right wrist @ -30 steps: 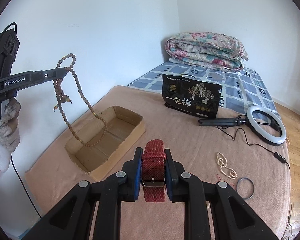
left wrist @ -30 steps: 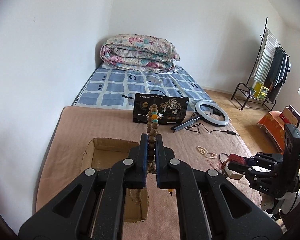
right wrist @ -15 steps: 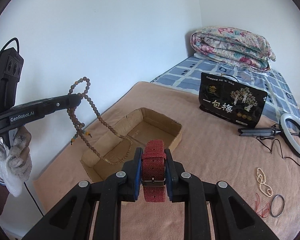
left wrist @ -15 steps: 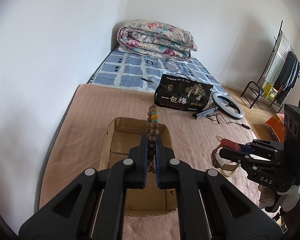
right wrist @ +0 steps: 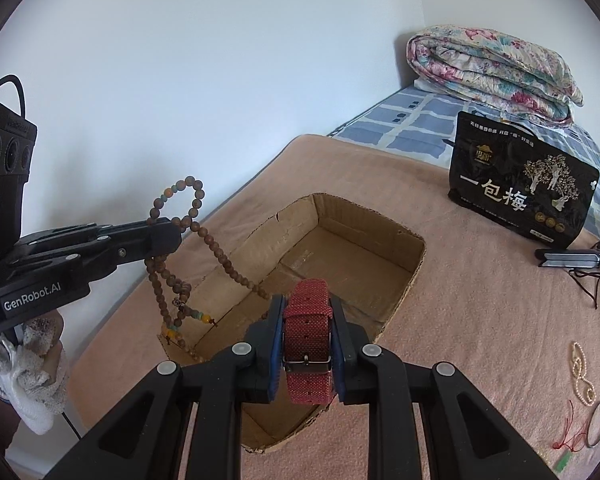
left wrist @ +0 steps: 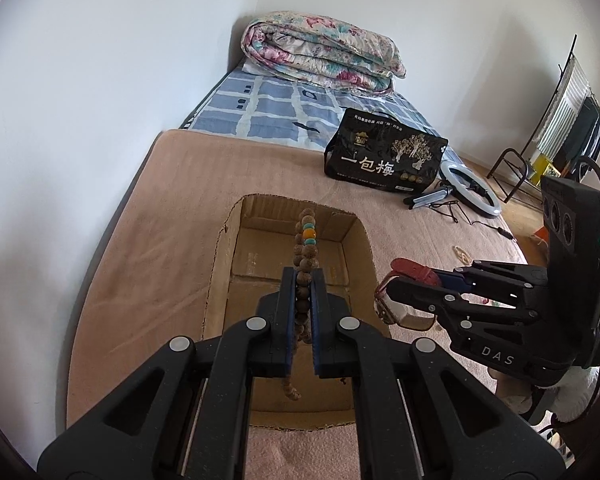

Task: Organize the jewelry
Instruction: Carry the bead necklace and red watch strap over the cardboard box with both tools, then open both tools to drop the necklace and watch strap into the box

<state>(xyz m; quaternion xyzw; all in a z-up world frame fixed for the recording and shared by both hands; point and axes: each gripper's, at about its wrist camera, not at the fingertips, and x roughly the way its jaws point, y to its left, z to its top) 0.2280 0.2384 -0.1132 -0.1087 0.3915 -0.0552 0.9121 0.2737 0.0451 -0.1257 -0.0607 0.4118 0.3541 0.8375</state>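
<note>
- Over the cardboard box (right wrist: 352, 264), on the tan blanket (right wrist: 480, 320): both grippers hang above the open tray, each loaded.
- Left gripper (left wrist: 303, 280): jaws pinched tight on the wooden bead strand (right wrist: 204, 236); one loop stands above the jaws, the long tail droops down into the box and appears to reach its floor.
- Right gripper (right wrist: 306, 316): jaws narrow, clamped on the red watch strap (right wrist: 308, 320); in the left wrist view the watch hangs just over the box's right-hand wall.
- Progress, as judged: box floor otherwise looks bare, so nothing is yet stowed; both held pieces are not yet released.
- Still outstanding on the blanket, well apart from the box: pearl strand (right wrist: 580, 372), metal bangle (right wrist: 598, 424), red thread (right wrist: 568, 438).
- Not jewelry, beside the work area: black snack bag (right wrist: 520, 184), ring light (left wrist: 470, 184).
- Hard to make out: the near end of the box floor is covered by the gripper bodies in both views; the watch face is mostly hidden behind the right gripper's fingers; a green item at the right wrist view's lower edge is cut off and unidentifiable.
</note>
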